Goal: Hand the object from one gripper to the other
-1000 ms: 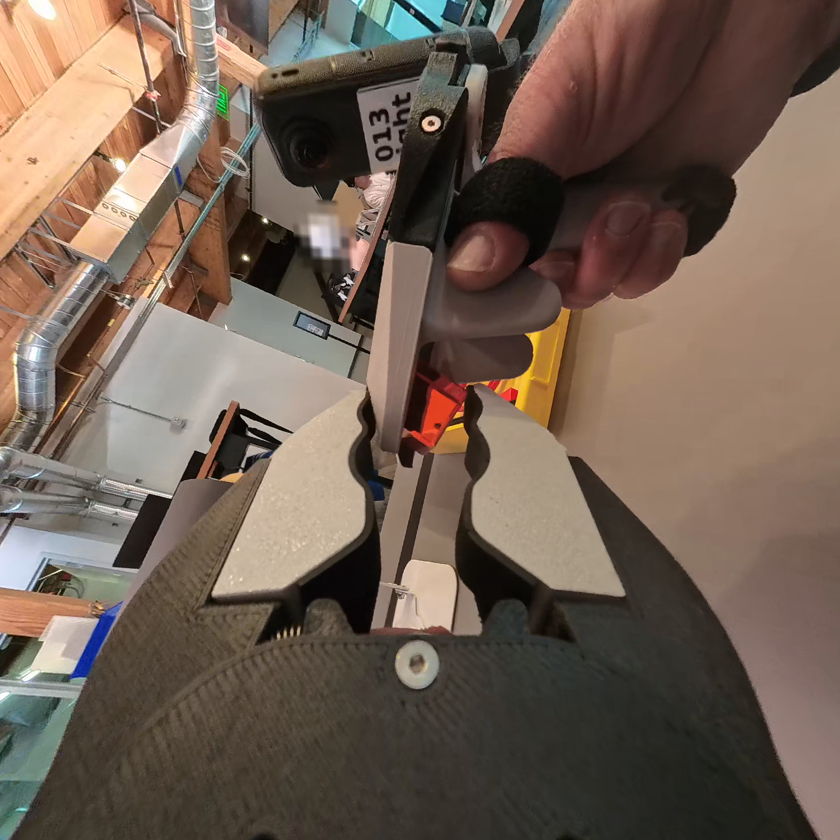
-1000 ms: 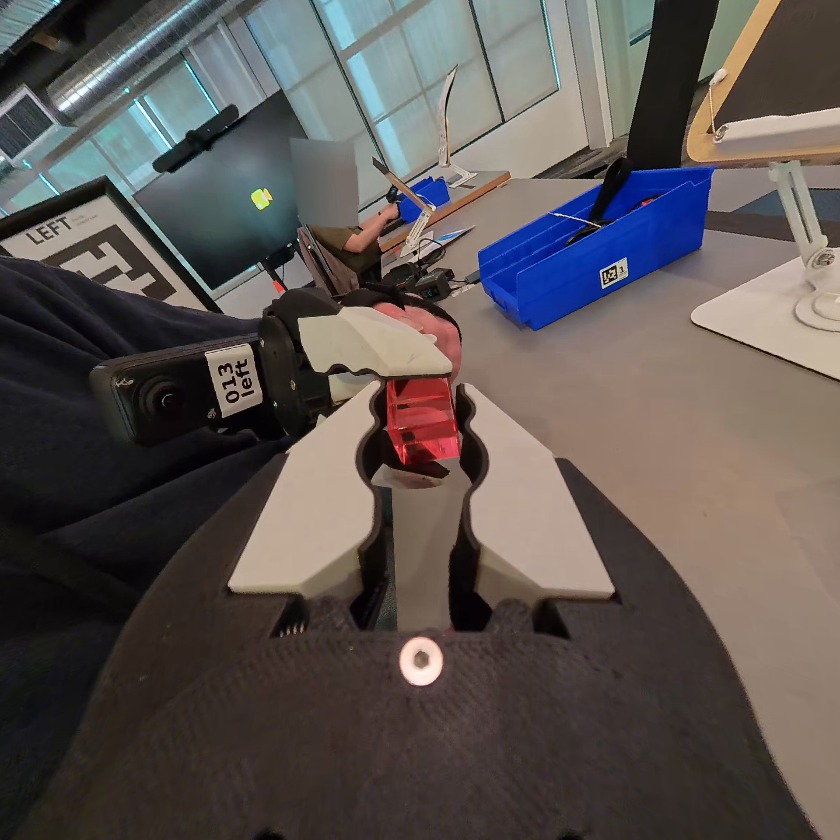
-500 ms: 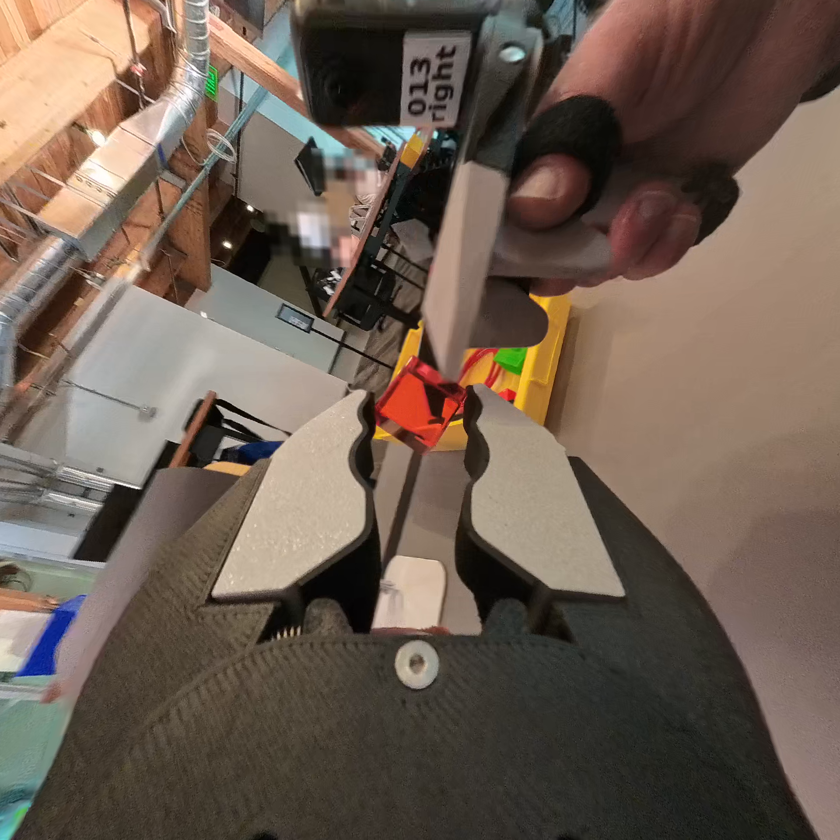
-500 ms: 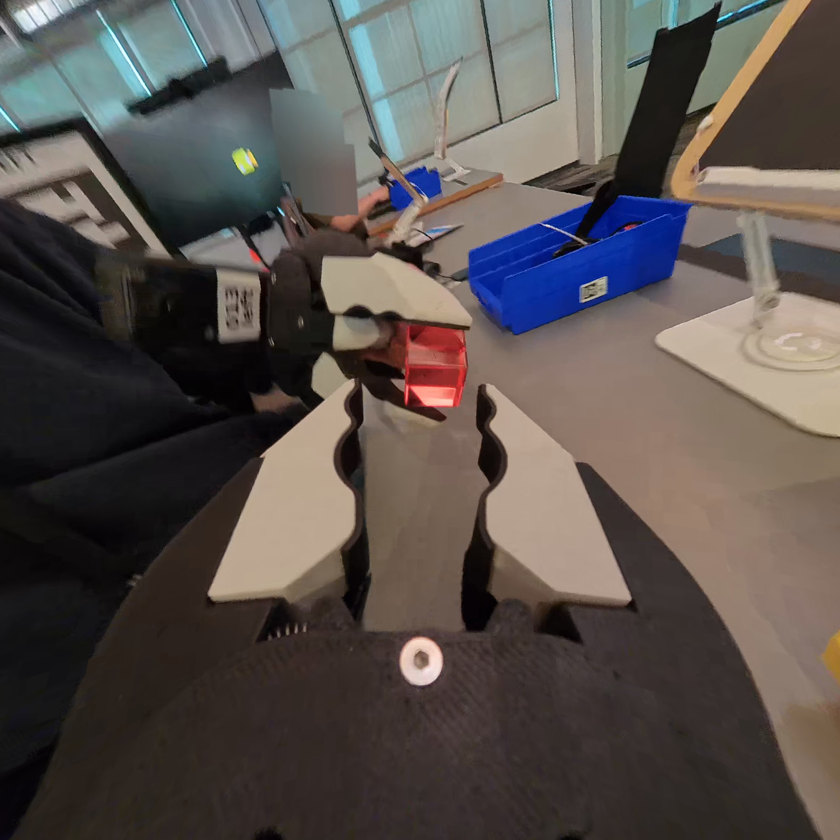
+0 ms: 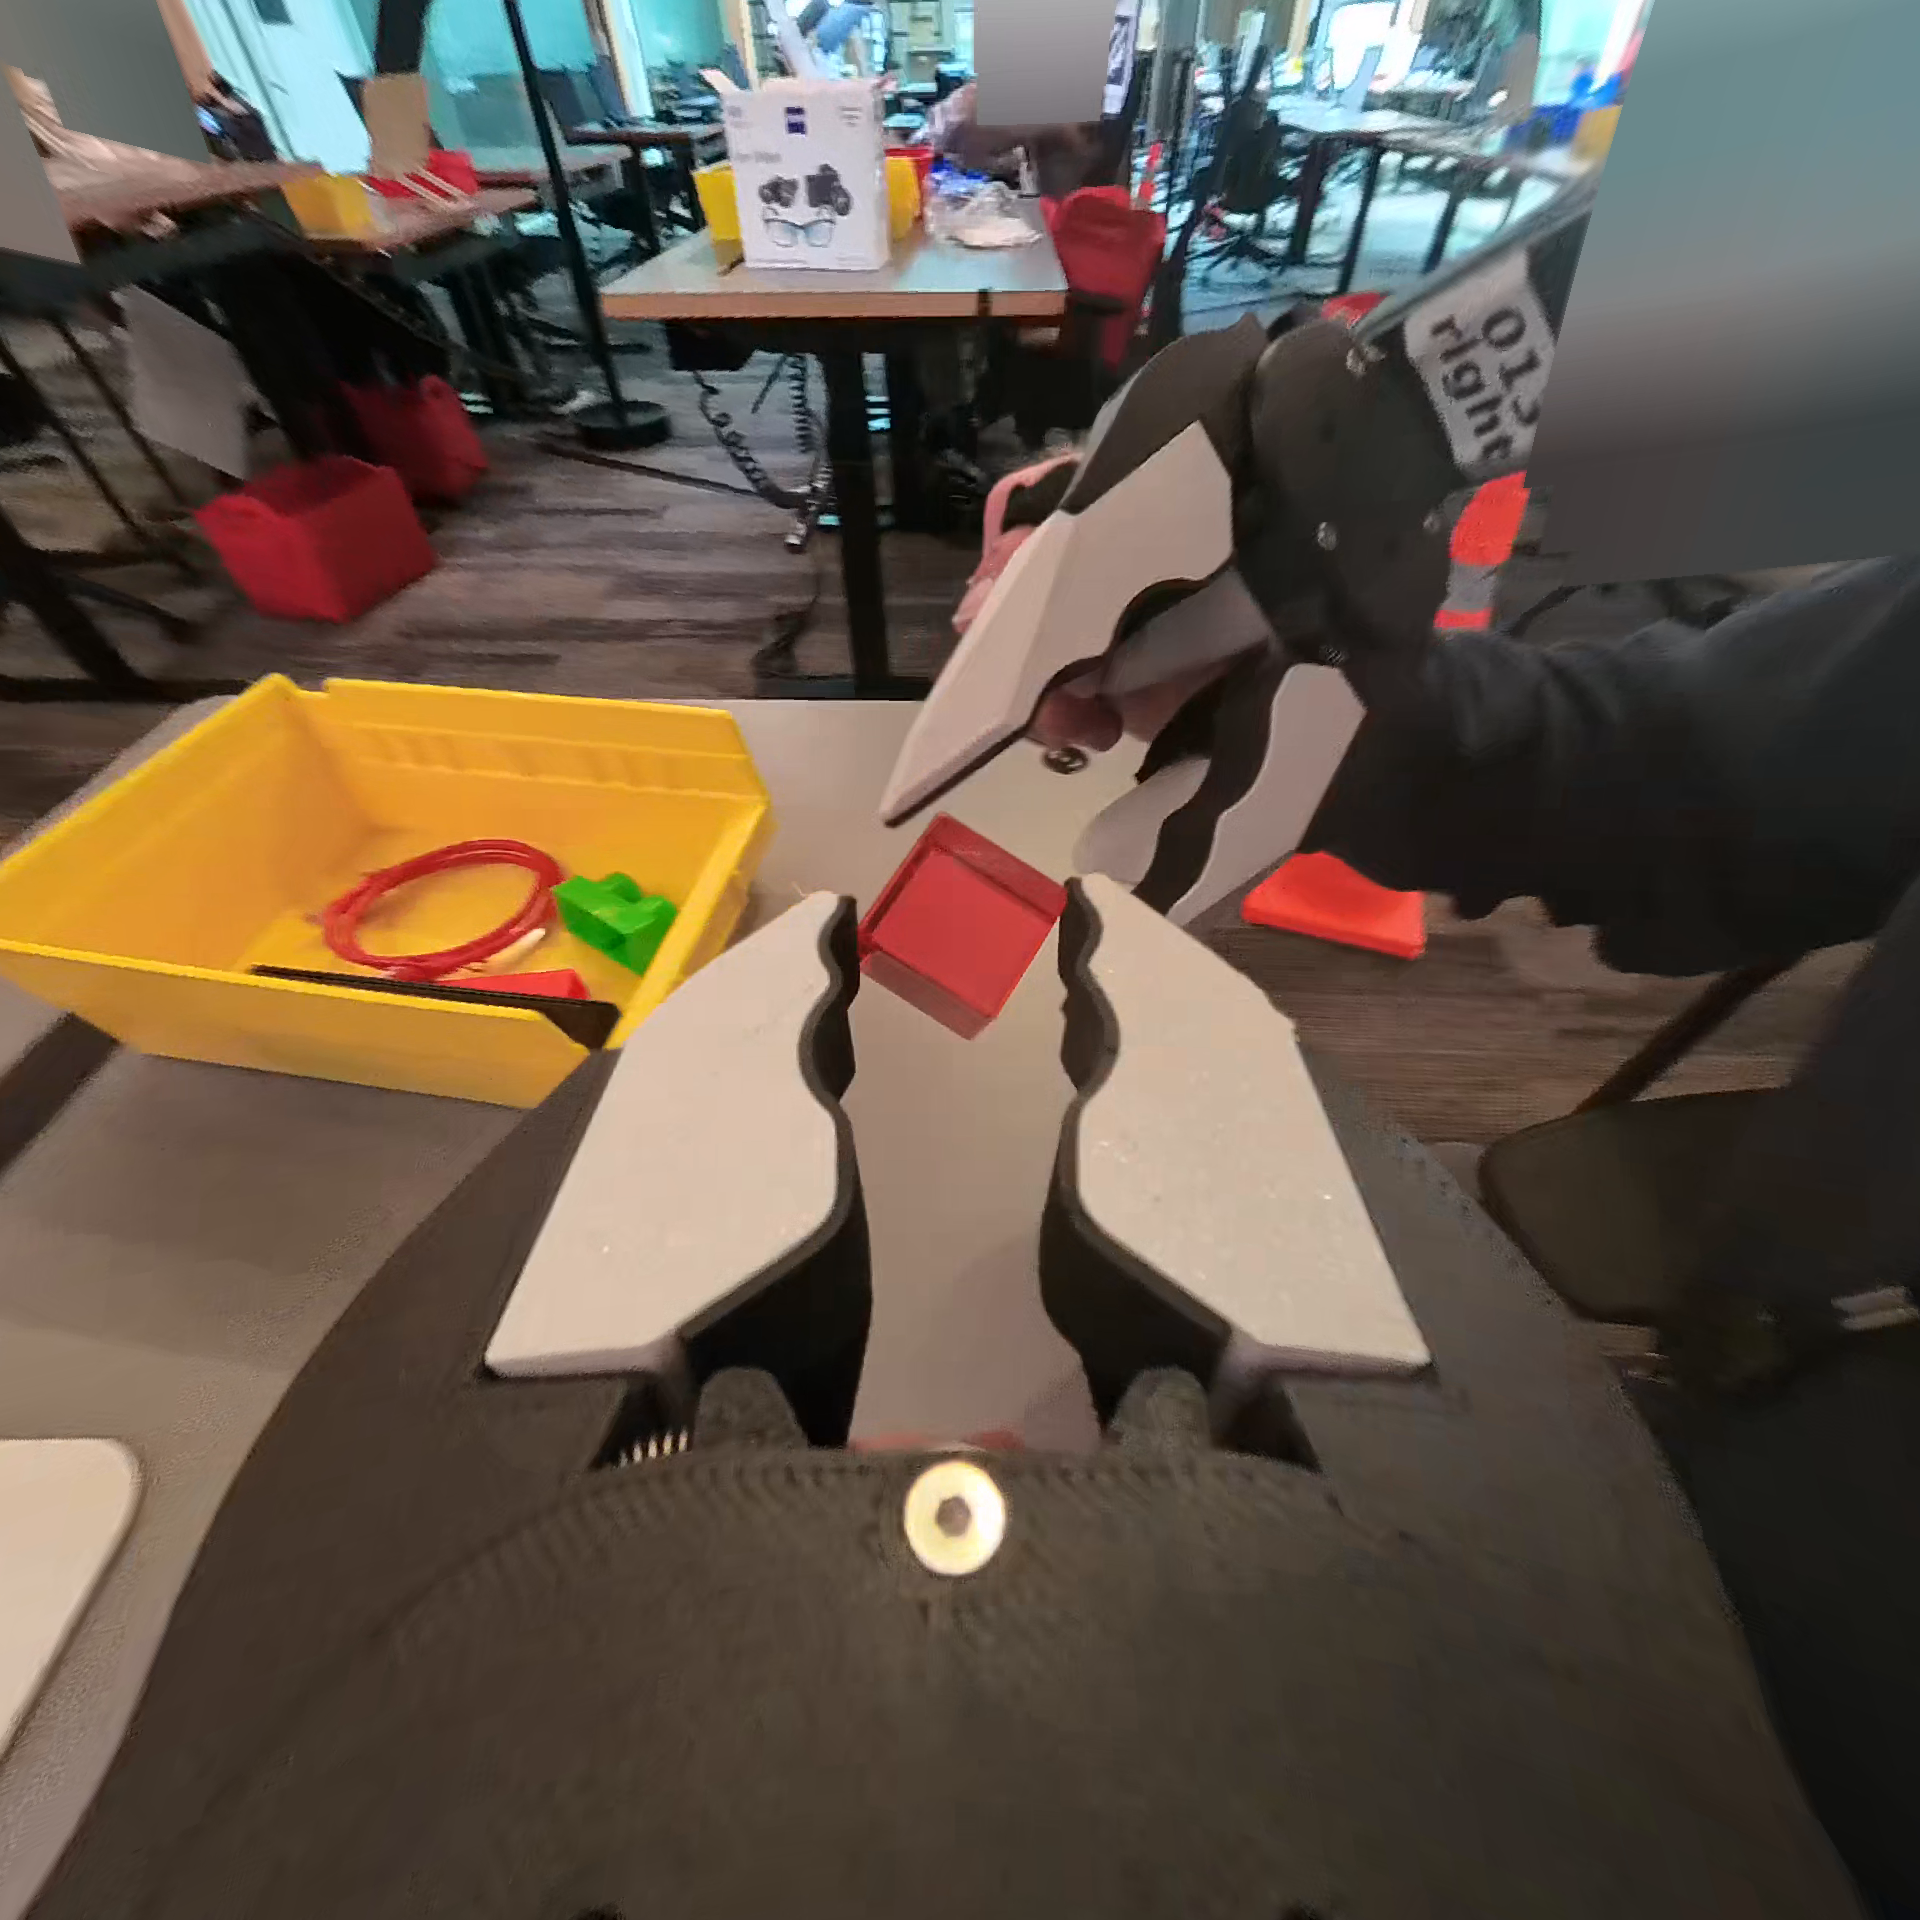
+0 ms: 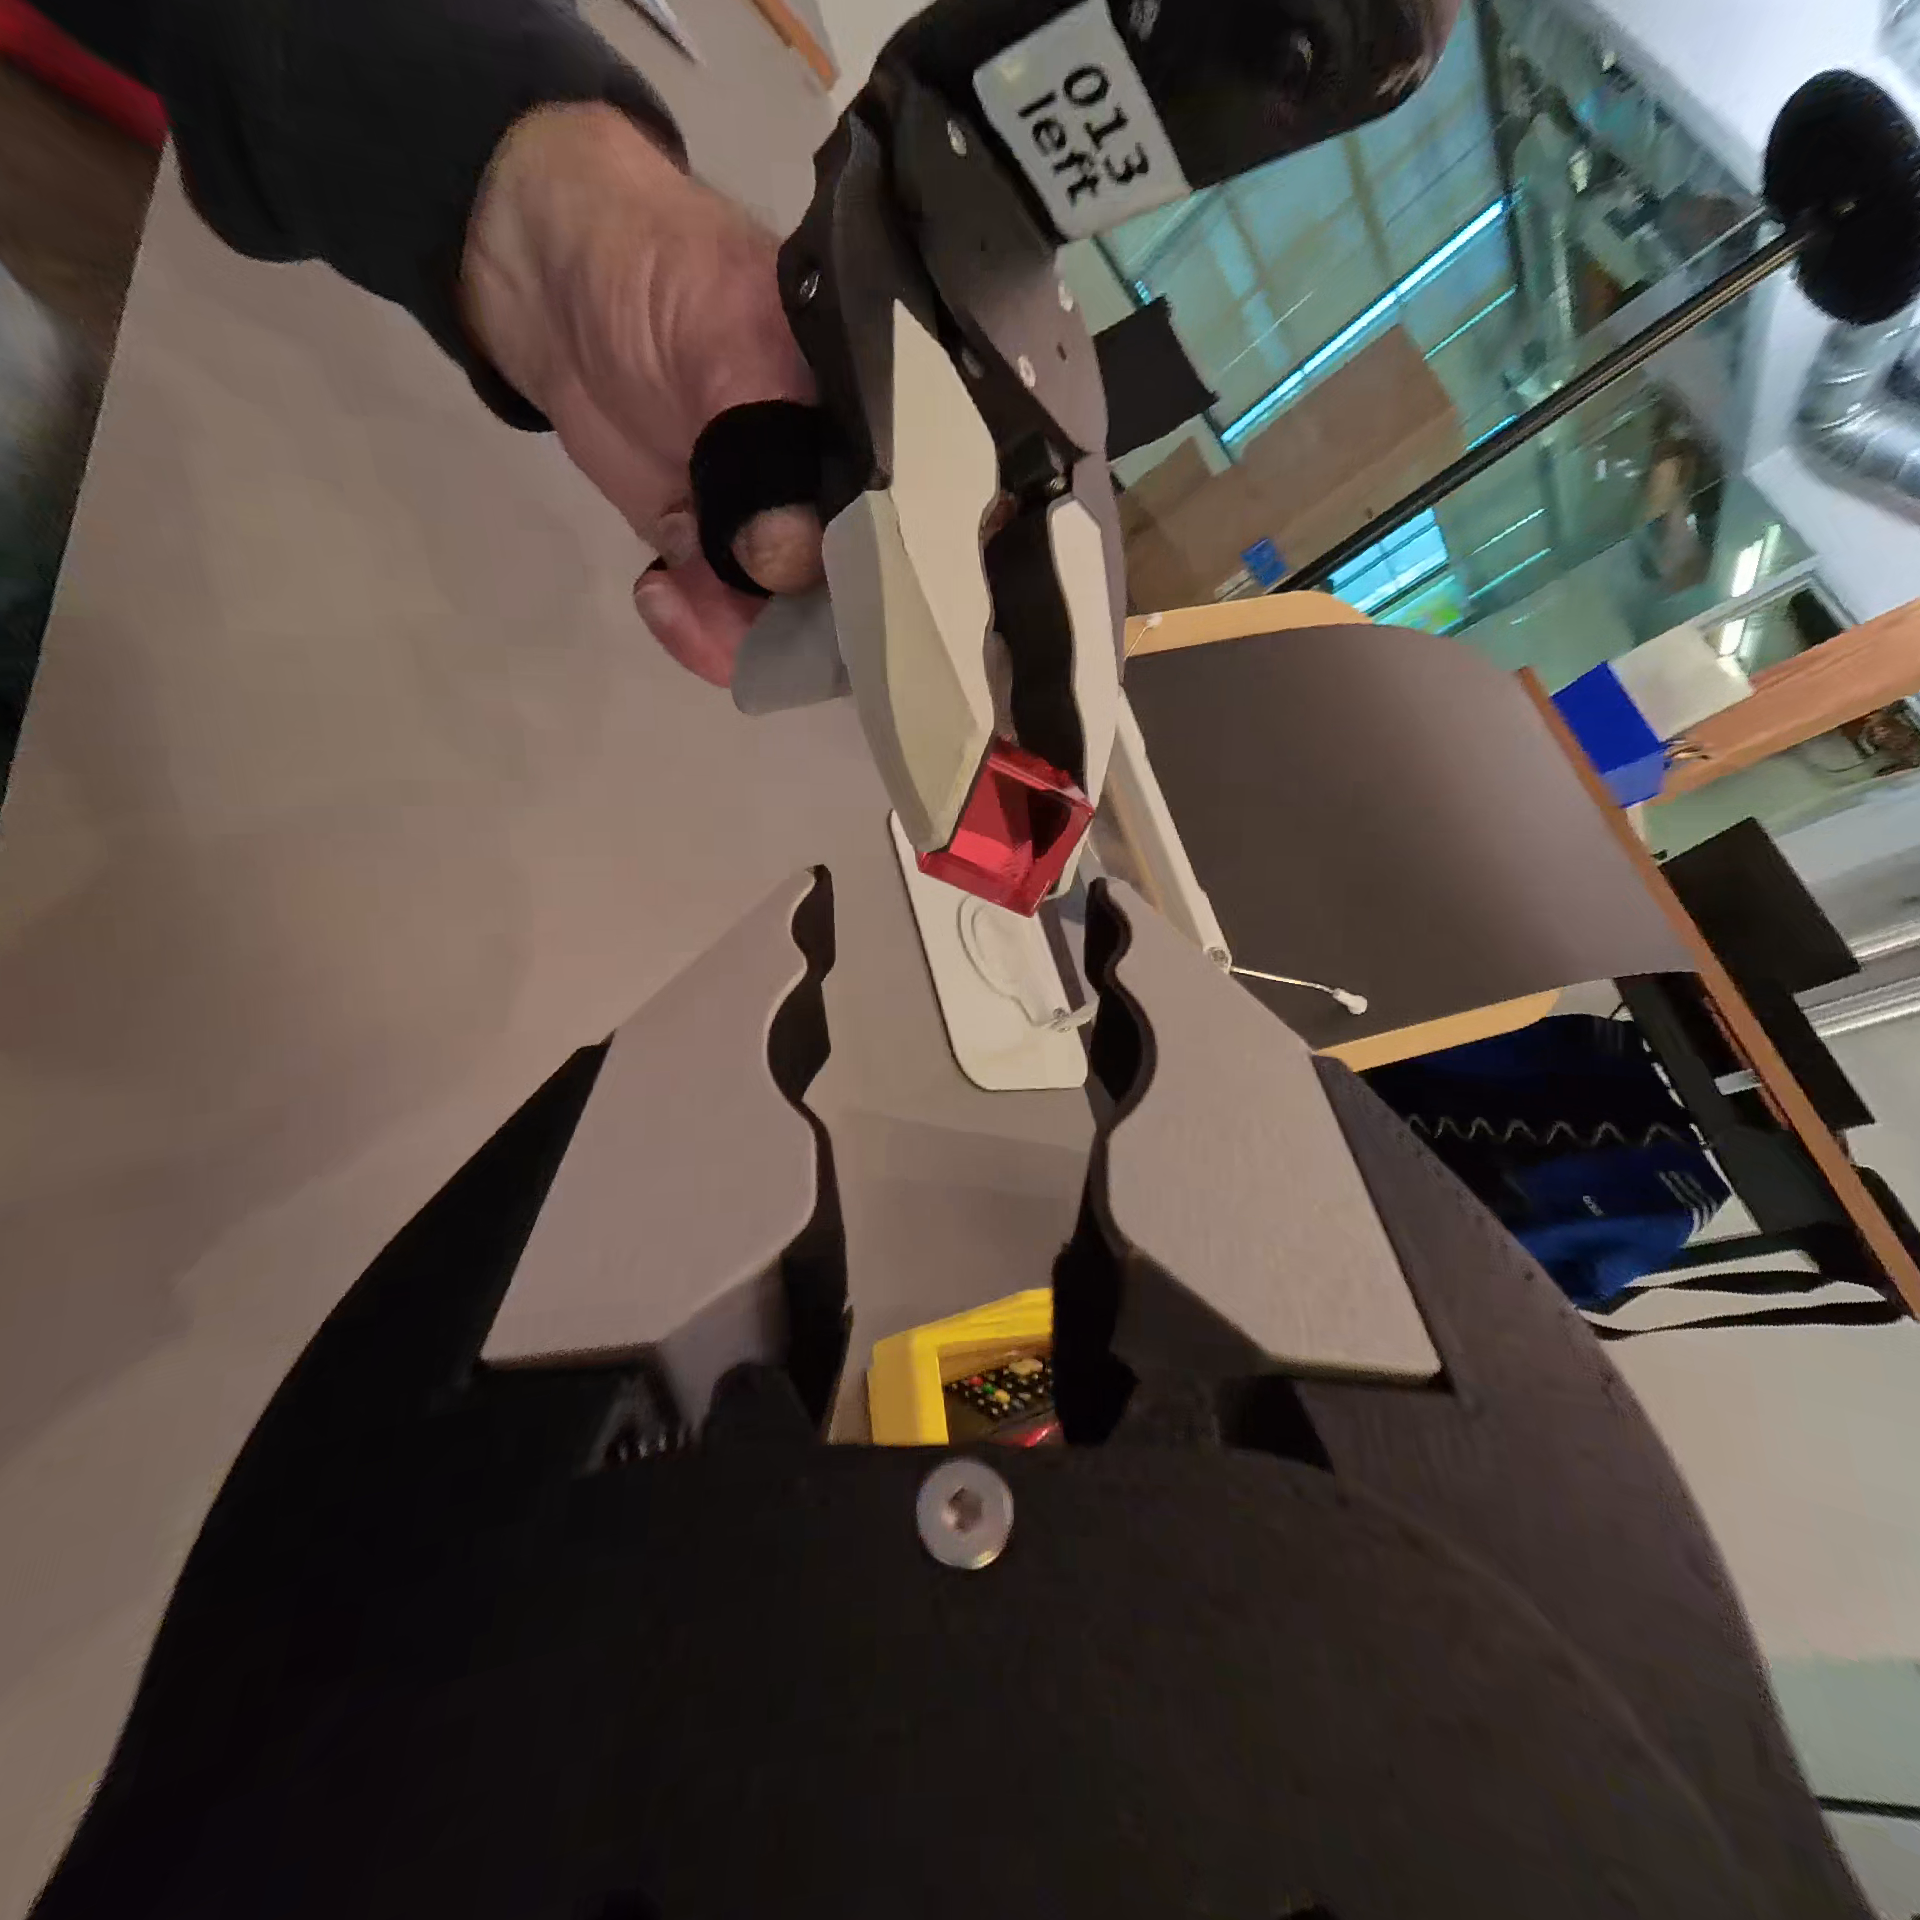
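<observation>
Grey worktop (image 5: 260, 1195) carries a yellow bin (image 5: 208, 997) at far left. Left gripper (image 5: 958, 914) pinches the red cube (image 5: 961, 925) at its fingertips; right gripper (image 6: 956, 894), spread and seemingly just clear, faces it.

Open grey table (image 5: 260, 1226) is seen ahead of and left of the left hand-held gripper (image 5: 958, 920), whose gap is filled by the clamped red cube (image 5: 951, 928). The left side is bounded by the yellow bin (image 5: 364, 1018). Just above and right of the cube, the way is blocked by the right hand-held gripper (image 5: 992, 831), its fingers parted. In the right wrist view a white stand base (image 6: 997, 997) lies beyond the cube.
</observation>
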Motion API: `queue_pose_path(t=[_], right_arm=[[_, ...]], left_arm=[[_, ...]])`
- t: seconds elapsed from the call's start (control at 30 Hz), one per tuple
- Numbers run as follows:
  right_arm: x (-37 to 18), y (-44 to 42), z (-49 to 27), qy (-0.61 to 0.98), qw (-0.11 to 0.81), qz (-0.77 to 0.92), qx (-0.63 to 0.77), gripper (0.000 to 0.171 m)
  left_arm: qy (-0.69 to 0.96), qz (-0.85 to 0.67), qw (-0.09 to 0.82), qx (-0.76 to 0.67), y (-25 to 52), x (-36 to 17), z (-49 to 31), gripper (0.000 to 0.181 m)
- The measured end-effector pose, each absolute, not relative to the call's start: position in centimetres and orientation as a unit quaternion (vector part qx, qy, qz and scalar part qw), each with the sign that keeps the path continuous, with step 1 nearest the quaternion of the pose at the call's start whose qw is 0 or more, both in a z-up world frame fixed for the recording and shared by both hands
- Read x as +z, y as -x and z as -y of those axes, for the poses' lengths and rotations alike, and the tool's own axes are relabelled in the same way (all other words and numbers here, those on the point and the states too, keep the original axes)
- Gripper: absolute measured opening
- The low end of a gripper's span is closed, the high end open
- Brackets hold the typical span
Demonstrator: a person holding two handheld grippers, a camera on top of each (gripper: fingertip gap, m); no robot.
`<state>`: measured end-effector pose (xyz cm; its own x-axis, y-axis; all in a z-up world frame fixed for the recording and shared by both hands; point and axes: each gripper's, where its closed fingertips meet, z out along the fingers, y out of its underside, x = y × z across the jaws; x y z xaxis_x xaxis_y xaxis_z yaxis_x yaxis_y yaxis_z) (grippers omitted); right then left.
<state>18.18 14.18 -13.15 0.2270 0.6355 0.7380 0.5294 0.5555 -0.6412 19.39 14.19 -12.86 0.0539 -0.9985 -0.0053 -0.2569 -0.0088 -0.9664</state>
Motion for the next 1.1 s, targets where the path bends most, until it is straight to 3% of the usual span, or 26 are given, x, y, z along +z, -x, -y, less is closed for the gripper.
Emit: queue_pose_path(t=[0.43, 1.1], right_arm=[[-12.5, -17.3, -14.0, 0.431, 0.672, 0.602, 0.007, 0.037], [-12.3, -17.4, -13.4, 0.433, 0.669, 0.604, 0.023, 0.036]], left_arm=[[0.574, -0.466, 0.339, -0.583, -19.8, -12.7, -13.1, 0.037], [0.558, -0.457, 0.318, -0.615, -20.9, -12.2, -12.6, 0.037]])
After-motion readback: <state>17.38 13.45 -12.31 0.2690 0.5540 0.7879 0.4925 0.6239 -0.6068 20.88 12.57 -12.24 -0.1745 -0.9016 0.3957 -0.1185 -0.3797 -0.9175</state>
